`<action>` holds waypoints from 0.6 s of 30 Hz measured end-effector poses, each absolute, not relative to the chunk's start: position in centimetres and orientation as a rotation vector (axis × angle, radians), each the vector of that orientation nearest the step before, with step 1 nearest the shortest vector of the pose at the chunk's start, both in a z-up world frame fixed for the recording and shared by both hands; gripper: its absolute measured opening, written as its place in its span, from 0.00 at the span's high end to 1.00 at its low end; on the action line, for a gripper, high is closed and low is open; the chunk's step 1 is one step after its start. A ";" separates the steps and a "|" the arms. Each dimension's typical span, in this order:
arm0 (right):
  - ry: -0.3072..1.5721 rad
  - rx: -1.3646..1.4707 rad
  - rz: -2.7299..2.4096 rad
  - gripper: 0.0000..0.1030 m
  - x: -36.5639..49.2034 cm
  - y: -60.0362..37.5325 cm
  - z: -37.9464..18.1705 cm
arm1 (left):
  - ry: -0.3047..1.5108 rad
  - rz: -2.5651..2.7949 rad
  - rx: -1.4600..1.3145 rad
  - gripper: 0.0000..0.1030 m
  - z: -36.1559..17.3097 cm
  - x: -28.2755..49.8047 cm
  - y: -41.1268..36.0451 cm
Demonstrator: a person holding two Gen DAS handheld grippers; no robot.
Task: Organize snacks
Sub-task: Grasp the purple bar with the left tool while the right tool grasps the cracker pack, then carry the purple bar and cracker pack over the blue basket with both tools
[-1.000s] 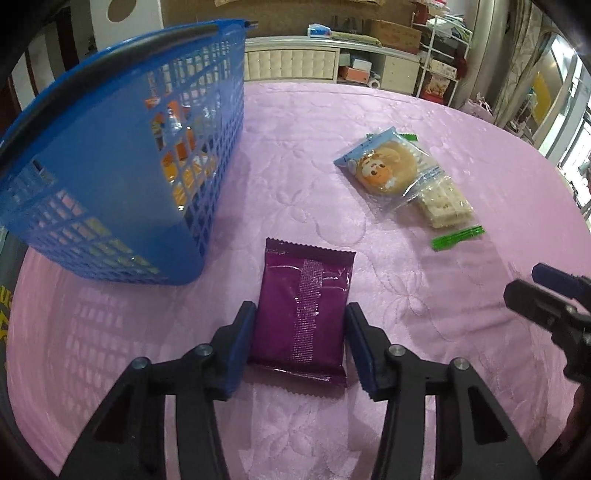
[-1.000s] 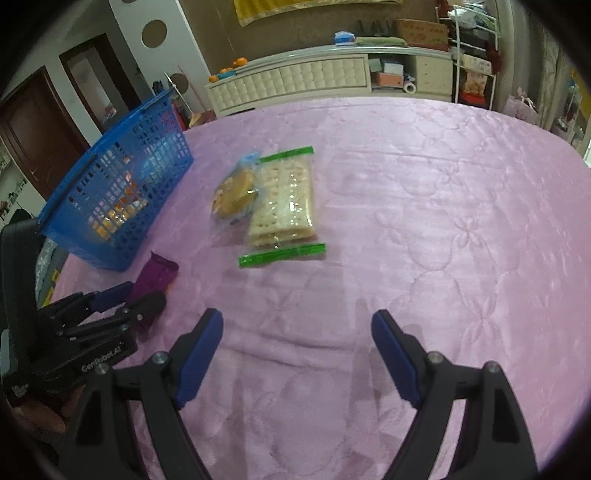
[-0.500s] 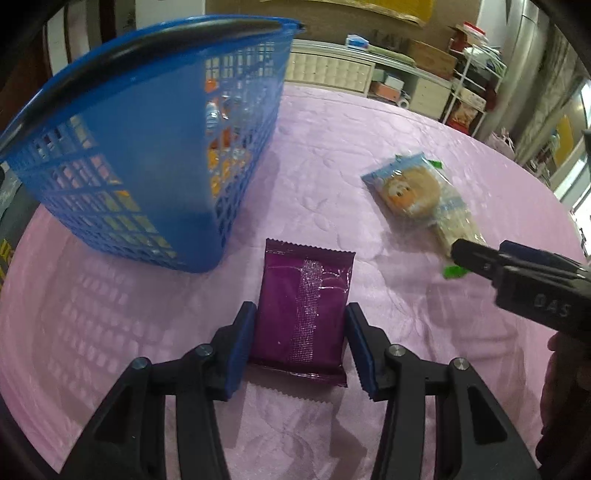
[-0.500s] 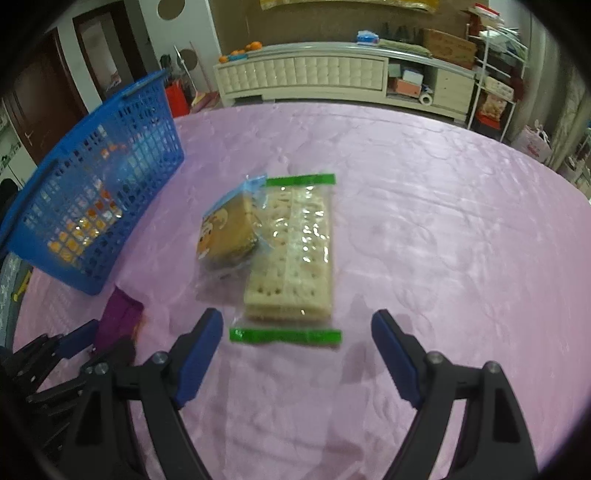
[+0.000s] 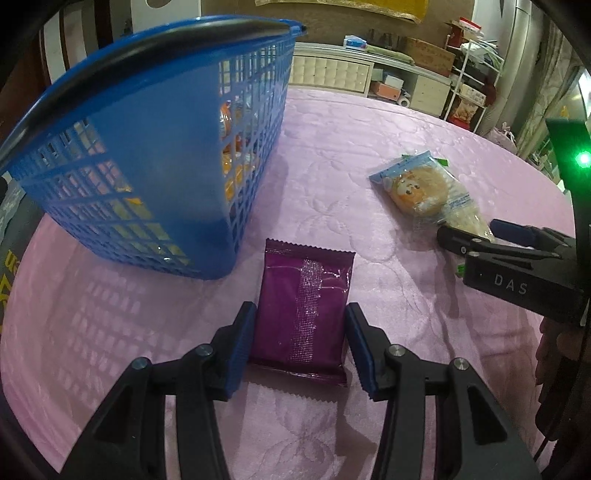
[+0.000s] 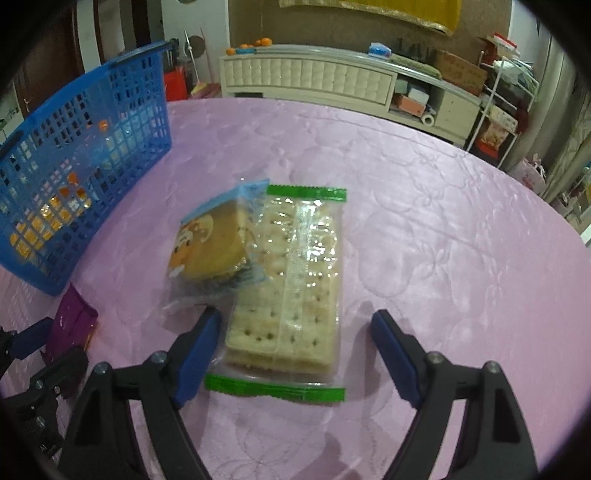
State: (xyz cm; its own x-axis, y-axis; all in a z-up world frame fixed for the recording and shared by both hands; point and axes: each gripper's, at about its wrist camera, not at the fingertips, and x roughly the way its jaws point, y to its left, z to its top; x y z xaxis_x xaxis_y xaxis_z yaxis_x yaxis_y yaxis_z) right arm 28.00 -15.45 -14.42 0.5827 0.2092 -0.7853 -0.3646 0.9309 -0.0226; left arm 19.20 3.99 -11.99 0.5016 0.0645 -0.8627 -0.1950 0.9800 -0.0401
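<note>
**Pink table, two packets lined up**

Pink quilted cloth covers the table [image 6: 424, 177]. Left claw [image 5: 299, 332] grips the purple packet [image 5: 304, 310] beside the blue basket [image 5: 155, 155]. Right claw [image 6: 295, 343] gapes around the cracker packet [image 6: 295, 288]; its left finger could snag the overlapping cookie packet [image 6: 210, 243]. Cluttered shelves stand behind.

Pink quilted table [image 6: 443, 229] w/ white cabinet [image 6: 306, 77] behind, brown wall [image 6: 332, 26].
</note>
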 end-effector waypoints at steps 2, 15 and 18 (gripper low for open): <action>0.880 -0.211 0.351 0.39 27.6 -15.2 -14.2 | 1.032 0.156 -0.148 0.55 -11.9 18.9 4.1; 0.905 -0.101 0.312 0.43 21.5 -17.9 -12.4 | 0.971 0.128 -0.153 0.55 -8.5 15.8 3.9; 0.885 -0.089 0.309 0.43 19.5 -18.3 -11.2 | 0.955 0.117 -0.146 0.55 -7.5 14.5 3.9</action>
